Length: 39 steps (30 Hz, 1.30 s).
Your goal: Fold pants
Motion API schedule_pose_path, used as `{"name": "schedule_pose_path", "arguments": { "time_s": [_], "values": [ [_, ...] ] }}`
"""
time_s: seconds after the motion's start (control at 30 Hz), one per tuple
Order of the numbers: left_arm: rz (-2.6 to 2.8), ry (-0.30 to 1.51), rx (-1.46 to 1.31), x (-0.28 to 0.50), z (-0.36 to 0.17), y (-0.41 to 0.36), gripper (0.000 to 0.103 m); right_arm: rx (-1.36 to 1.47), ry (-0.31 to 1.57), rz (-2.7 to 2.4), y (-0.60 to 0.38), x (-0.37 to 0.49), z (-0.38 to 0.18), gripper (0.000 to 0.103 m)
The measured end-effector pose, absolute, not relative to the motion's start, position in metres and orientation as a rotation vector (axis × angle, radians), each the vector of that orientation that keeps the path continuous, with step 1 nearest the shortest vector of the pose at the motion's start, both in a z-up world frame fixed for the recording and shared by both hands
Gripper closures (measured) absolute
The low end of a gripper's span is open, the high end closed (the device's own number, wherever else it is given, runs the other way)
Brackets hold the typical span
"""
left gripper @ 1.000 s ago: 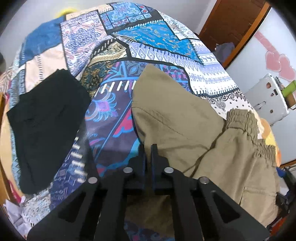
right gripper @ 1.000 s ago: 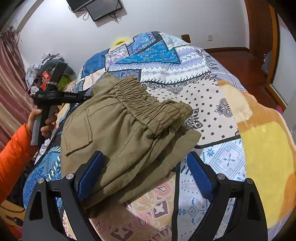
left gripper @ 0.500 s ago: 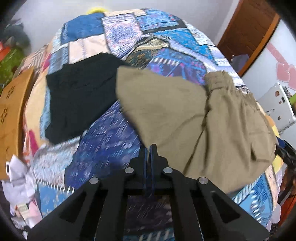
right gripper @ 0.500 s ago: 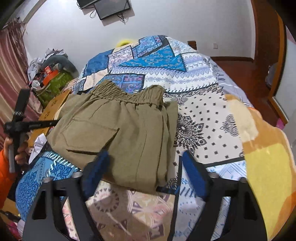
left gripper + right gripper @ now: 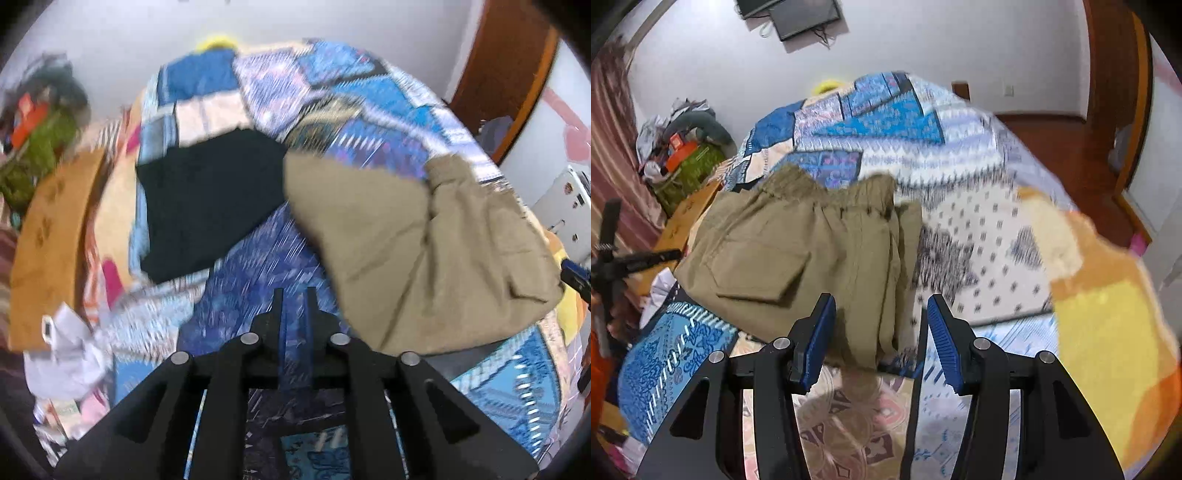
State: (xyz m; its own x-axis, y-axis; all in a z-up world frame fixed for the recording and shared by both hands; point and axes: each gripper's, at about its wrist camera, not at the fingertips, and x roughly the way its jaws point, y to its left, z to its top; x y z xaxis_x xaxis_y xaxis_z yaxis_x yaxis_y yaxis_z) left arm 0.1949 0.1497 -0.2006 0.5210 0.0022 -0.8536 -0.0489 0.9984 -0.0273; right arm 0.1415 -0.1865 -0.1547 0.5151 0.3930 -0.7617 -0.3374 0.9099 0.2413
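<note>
The khaki pants [image 5: 413, 254] lie folded on the patterned bedspread [image 5: 332, 103], elastic waistband at the far side. In the right wrist view the pants [image 5: 798, 254] show a back pocket flap. My left gripper [image 5: 294, 295] hangs above the bedspread to the left of the pants, its jaws slightly apart and empty. My right gripper [image 5: 881, 306] is open and empty, its blue pads either side of the pants' near edge without holding it. The left gripper also shows at the far left of the right wrist view [image 5: 635, 254].
A folded black garment [image 5: 210, 199] lies on the bed left of the khaki pants. A wooden board [image 5: 55, 236] and crumpled white paper [image 5: 66, 354] sit at the bed's left side. A clothes pile [image 5: 683, 147] is by the wall. A wooden door [image 5: 513, 74] stands at right.
My left gripper has pulled back away from the pants and its jaws have parted slightly. My right gripper's jaws have narrowed but stay open. The pants lie flatter, both views blurred by motion.
</note>
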Motion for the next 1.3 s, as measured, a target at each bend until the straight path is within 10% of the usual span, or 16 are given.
{"name": "schedule_pose_path", "arguments": {
  "time_s": [0.13,0.63,1.3],
  "values": [
    [-0.042,0.971,-0.017,0.211,-0.177,0.115,0.061,0.036,0.876,0.492,-0.170,0.151,-0.135,0.055],
    [-0.167,1.057,0.139,0.243,-0.223,0.027,0.036,-0.033,1.008,0.676,-0.117,0.167,-0.175,0.055],
    [-0.077,1.049,0.118,0.184,-0.213,0.104,0.027,0.011,1.066,0.514,-0.188,0.133,-0.170,0.050]
  ]
}}
